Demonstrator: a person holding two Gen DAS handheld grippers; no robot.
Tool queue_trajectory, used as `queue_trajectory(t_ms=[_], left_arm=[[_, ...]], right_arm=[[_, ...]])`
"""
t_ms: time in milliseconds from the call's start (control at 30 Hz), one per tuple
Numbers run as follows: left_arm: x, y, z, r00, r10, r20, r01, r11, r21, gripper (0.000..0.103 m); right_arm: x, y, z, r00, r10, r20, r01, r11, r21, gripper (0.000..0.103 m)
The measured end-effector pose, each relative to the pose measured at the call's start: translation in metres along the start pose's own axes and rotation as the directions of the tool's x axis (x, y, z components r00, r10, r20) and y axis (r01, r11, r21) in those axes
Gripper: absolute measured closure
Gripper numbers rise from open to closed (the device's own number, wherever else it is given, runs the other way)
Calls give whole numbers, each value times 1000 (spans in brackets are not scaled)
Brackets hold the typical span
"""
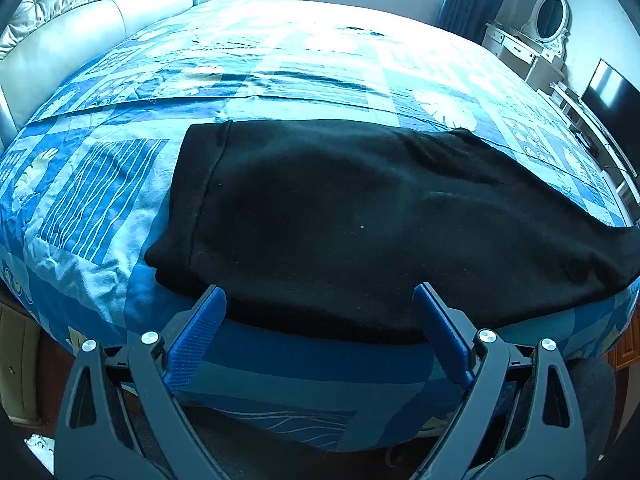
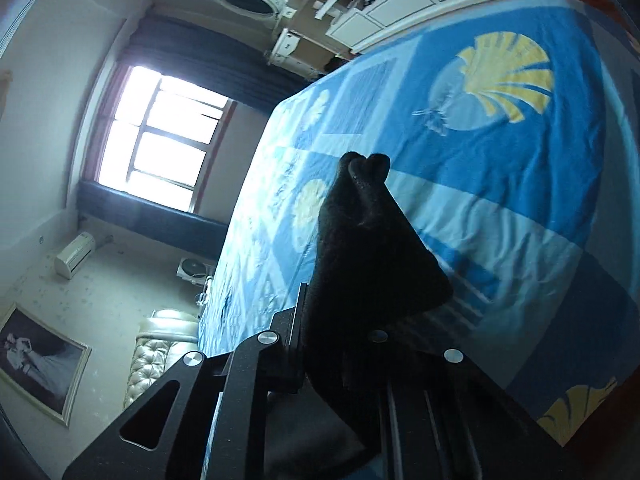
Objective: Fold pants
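Right tongs: my right gripper (image 2: 360, 280) is clamped on a bunched end of the black fleece pants (image 2: 368, 240), the cloth swallowing both fingers and standing up in a peak ahead of the camera.
Left tongs: my left gripper (image 1: 320, 300) stands wide, its ribbed blue pads (image 1: 192, 344) either side of the pants' near edge, pinching nothing.
Pants: the black fleece pants (image 1: 360, 216) lie lengthwise across the near side of the blue patchwork bedspread (image 1: 100, 200), hemmed band to the left, one end raised in my right grip.
Step in hand: I judge this the first fold, one end picked up to carry over.
Next move: likely bring the lifted end across onto the other, edges matched, while my left pins or takes the near edge.
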State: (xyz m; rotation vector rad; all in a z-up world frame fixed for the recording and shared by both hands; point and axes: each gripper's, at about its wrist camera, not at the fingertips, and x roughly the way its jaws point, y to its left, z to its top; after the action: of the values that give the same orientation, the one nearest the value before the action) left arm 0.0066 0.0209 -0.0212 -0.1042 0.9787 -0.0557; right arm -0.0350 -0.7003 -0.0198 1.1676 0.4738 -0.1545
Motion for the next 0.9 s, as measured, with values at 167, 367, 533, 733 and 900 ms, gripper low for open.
queue_trajectory(t_ms=[167, 367, 533, 733, 900], left_arm=[[-7, 2, -1, 1000, -13, 9, 13, 1000, -10, 9], [-13, -5, 0, 999, -25, 31, 25, 1000, 6, 9], [-14, -11, -2, 999, -37, 28, 37, 999, 24, 9], [-14, -16, -4, 999, -40, 26, 38, 998, 40, 9], [-16, -17, -4, 998, -45, 31, 44, 998, 35, 9]], right_arm=[[4, 85, -20, 995, 90, -50, -97, 985, -146, 91], [7, 157, -75, 979, 150, -140, -186, 938, -292, 91], [32, 198, -141, 970, 109, -217, -193, 888, -417, 91], [84, 199, -226, 950, -32, -310, -144, 837, -528, 91], [125, 182, -284, 923, -208, -324, -68, 740, -669, 91]])
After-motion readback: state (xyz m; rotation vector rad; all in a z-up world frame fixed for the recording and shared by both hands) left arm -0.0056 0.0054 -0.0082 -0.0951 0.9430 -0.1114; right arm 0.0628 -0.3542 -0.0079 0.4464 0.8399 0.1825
